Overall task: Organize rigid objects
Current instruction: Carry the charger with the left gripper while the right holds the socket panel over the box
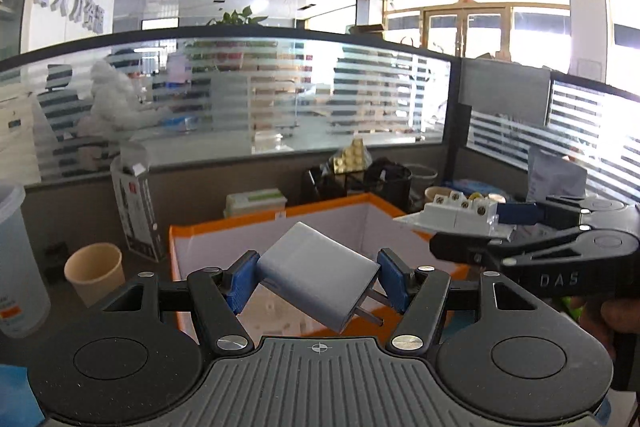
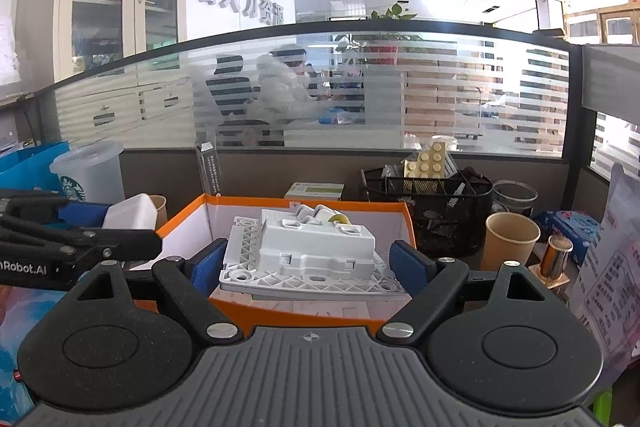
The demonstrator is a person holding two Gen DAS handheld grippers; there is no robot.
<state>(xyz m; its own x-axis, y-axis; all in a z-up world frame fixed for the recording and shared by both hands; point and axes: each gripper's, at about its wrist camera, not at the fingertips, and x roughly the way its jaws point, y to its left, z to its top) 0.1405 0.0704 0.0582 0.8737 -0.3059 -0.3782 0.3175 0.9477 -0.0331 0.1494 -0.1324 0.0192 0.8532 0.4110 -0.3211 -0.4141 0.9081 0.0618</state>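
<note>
My left gripper [image 1: 318,281] is shut on a grey plug adapter [image 1: 316,275], tilted with its two prongs pointing down right, held above the orange-rimmed box [image 1: 224,227]. My right gripper [image 2: 310,265] is shut on a white wall socket module [image 2: 308,251], held flat over the same orange box [image 2: 304,205]. In the left wrist view the right gripper [image 1: 496,217] and its socket [image 1: 456,215] show at the right. In the right wrist view the left gripper [image 2: 108,219] with the adapter [image 2: 130,213] shows at the left.
A paper cup [image 1: 96,273] and a plastic cup [image 1: 16,263] stand left of the box. A black mesh organizer [image 2: 436,203], a paper cup [image 2: 508,241], a small metal cylinder [image 2: 556,255] and a blue packet [image 2: 568,227] stand to the right. A glass partition runs behind.
</note>
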